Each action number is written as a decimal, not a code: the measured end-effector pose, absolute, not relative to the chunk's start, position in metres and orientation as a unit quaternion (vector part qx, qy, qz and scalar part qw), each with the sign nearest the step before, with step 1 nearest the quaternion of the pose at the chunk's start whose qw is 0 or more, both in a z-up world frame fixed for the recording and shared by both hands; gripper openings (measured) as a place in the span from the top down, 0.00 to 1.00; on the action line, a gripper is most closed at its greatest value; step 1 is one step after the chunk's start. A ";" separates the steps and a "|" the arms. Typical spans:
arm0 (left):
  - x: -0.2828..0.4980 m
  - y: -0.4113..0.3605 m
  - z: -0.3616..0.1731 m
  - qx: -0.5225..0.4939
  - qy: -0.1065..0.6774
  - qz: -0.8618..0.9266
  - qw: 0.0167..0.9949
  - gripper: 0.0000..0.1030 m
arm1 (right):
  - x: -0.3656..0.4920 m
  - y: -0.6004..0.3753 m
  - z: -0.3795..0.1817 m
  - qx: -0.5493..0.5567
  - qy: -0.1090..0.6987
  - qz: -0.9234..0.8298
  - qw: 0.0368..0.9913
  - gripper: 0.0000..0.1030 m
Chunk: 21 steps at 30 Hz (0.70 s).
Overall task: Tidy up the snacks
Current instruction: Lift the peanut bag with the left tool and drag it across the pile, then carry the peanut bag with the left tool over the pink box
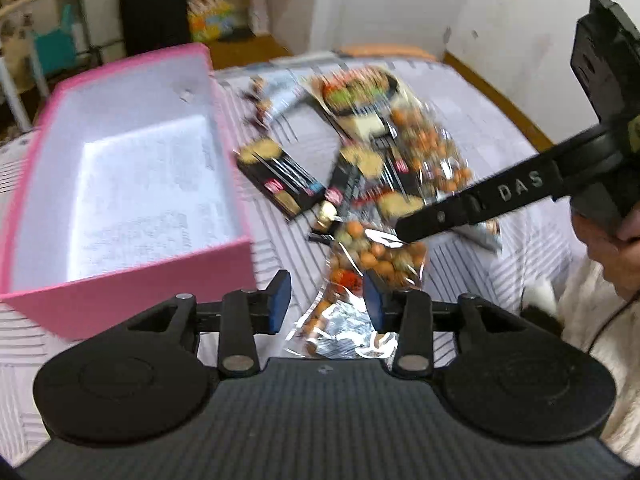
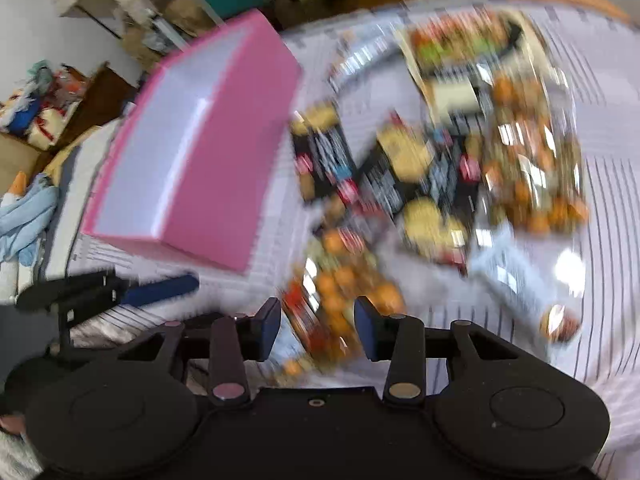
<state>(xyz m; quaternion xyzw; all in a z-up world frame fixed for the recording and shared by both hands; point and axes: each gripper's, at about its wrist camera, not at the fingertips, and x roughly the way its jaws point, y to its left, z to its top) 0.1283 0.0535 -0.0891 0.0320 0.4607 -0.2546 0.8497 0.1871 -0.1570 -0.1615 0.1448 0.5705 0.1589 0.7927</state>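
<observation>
An open pink box [image 1: 132, 264] with a bare white inside stands left on the striped sheet, also as the pink box [image 2: 224, 152]. Right of it lies a heap of snacks: black cracker packs [image 1: 280, 180], a large printed pack [image 1: 356, 92] and a second nut bag [image 1: 432, 148]. A clear foil bag of orange and green nuts [image 1: 372, 256] runs between the fingers of my left gripper [image 1: 326, 300], whose jaws stand apart, a gap showing on the left side. One finger of my right gripper [image 1: 472, 204] reaches over the bag's far end. My right gripper [image 2: 318, 320] is open over the blurred nut bag [image 2: 340, 292].
A gold-wrapped sweet [image 1: 326, 214] lies beside the cracker packs. A wooden bed edge [image 1: 496, 92] and white wall bound the right. A hand [image 1: 616, 248] holds the right gripper. The left gripper's blue pad [image 2: 160, 288] shows near the box. Clutter [image 2: 36, 120] fills the floor at left.
</observation>
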 end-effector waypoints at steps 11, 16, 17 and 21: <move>0.155 0.027 -0.157 0.073 0.522 -0.245 0.814 0.52 | 0.193 -0.145 -0.202 0.123 0.593 0.154 0.781 0.60; 0.163 0.028 -0.168 0.021 0.546 -0.264 0.795 0.47 | 0.191 -0.147 -0.194 0.094 0.569 0.136 0.806 0.61; 0.164 0.029 -0.171 0.003 0.555 -0.267 0.788 0.47 | 0.193 -0.150 -0.196 0.110 0.573 0.136 0.800 0.60; 0.160 0.030 -0.175 -0.029 0.557 -0.267 0.786 0.46 | 0.197 -0.162 -0.215 0.192 0.612 0.144 0.754 0.51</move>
